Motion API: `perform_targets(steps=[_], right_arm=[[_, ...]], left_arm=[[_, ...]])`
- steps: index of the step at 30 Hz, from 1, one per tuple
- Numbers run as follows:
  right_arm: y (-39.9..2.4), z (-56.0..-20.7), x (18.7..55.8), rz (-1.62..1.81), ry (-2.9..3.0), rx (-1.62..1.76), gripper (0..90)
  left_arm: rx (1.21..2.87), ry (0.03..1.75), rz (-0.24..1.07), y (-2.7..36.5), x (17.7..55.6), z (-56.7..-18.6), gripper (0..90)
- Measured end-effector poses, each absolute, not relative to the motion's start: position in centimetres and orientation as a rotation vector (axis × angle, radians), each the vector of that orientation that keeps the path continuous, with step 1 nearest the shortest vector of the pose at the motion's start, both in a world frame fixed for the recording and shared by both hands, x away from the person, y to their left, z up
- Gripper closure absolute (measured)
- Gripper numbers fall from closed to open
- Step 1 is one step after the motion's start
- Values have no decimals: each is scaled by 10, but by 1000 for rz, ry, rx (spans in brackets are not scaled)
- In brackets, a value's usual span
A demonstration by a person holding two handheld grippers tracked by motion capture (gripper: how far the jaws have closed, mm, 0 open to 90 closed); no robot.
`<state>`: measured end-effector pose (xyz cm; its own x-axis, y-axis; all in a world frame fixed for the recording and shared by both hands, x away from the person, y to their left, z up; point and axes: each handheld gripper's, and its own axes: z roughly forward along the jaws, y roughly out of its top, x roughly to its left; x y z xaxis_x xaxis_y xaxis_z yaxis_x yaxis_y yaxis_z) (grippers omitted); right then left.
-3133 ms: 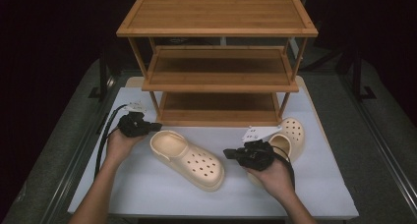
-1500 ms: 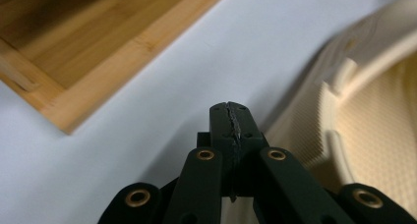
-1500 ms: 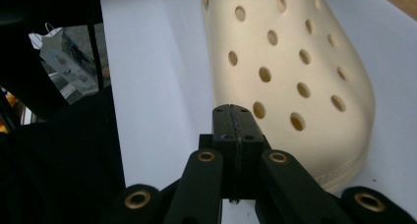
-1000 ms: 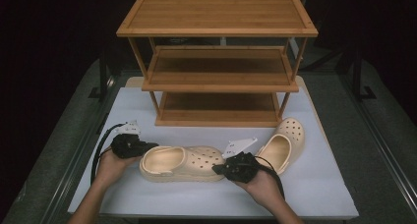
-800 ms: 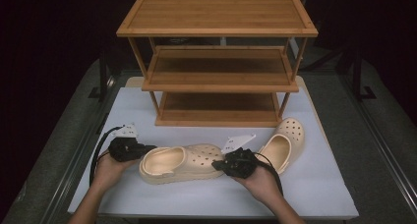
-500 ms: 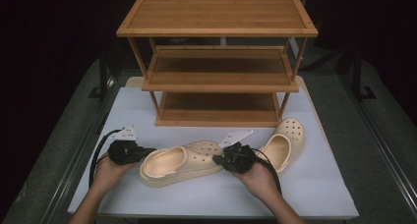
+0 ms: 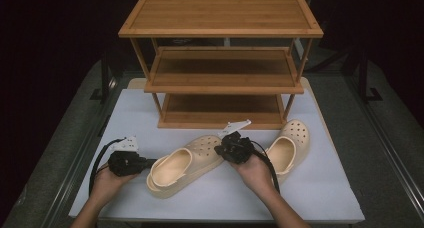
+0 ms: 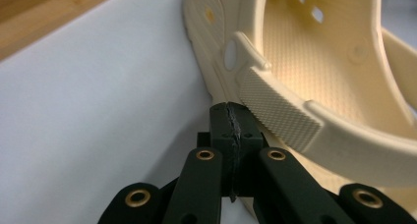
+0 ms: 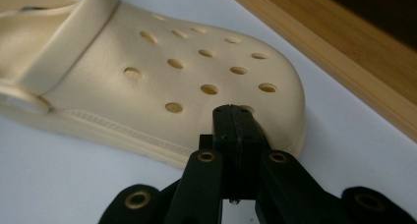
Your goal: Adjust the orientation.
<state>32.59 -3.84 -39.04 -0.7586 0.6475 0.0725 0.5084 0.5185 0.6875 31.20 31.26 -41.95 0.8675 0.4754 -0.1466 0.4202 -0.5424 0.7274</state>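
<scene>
Where jaws meet, clog [image 7: 186, 163] blocks contact.

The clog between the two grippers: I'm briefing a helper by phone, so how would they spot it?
Find the wooden shelf rack on the white table. Two cream clogs lie before it. Take the left clog, lying slantwise, toe toward the rack, a shut gripper at each end; the other clog lies right of the right hand.

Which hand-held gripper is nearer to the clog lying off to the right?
Right. The right hand-held gripper sits just left of that clog; the left hand-held gripper is across the other clog, much farther away.
</scene>
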Motion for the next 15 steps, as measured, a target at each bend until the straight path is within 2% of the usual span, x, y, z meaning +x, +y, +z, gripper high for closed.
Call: perform_targets(steps=[15], right_arm=[[-29,-391,360,1074,2529,1049,899]], left_arm=[[2260,608,37,300,311,-425,900]])
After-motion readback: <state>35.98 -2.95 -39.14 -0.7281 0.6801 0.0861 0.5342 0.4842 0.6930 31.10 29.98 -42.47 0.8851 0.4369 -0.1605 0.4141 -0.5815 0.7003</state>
